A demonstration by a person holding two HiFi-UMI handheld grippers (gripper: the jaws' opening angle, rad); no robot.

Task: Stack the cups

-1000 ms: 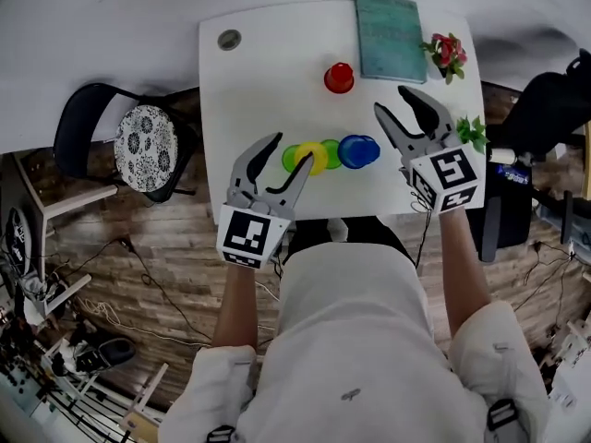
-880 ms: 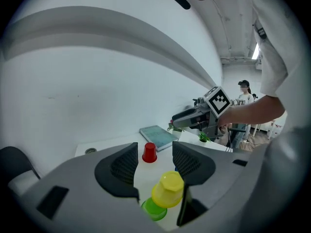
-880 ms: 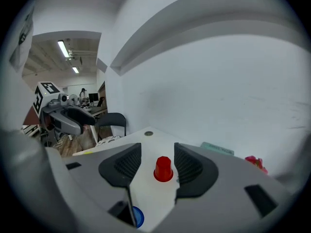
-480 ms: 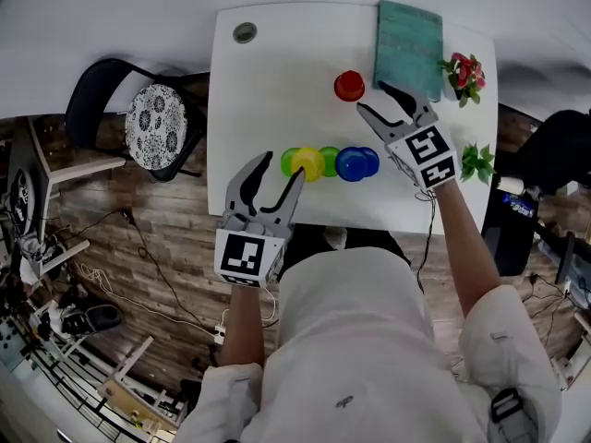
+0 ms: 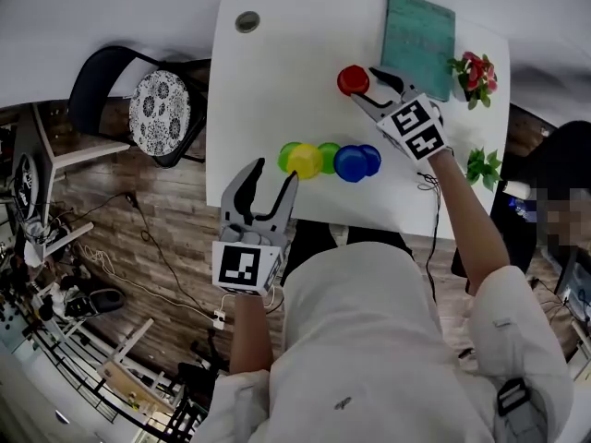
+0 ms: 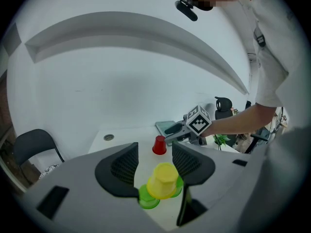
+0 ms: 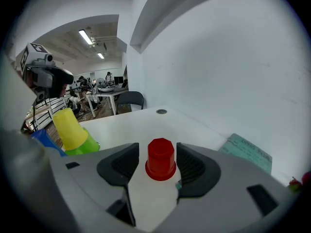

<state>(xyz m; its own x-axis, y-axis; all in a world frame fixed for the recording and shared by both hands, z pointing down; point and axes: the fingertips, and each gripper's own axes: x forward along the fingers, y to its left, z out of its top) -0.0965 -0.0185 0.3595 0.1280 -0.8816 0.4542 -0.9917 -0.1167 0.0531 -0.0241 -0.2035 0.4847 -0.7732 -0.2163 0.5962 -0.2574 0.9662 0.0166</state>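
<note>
Alignment matters most here: the red cup point(image 7: 161, 159) stands upside down on the white desk point(image 5: 277, 72), well apart from the other cups. The right claw point(image 5: 362, 85) has it between its jaws, which are opening, and the pads are clear of its sides. For a clean pick, I judge the claw should slide further on, keep level with the desk, and close gently on the cup's middle so the light cup neither tips nor skids. The left claw point(image 5: 270, 178) hangs wide and empty over the desk's near edge, facing the yellow cup point(image 5: 306, 161) set against the green cups point(image 5: 289, 154), with the blue cups point(image 5: 353, 163) just beside.
</note>
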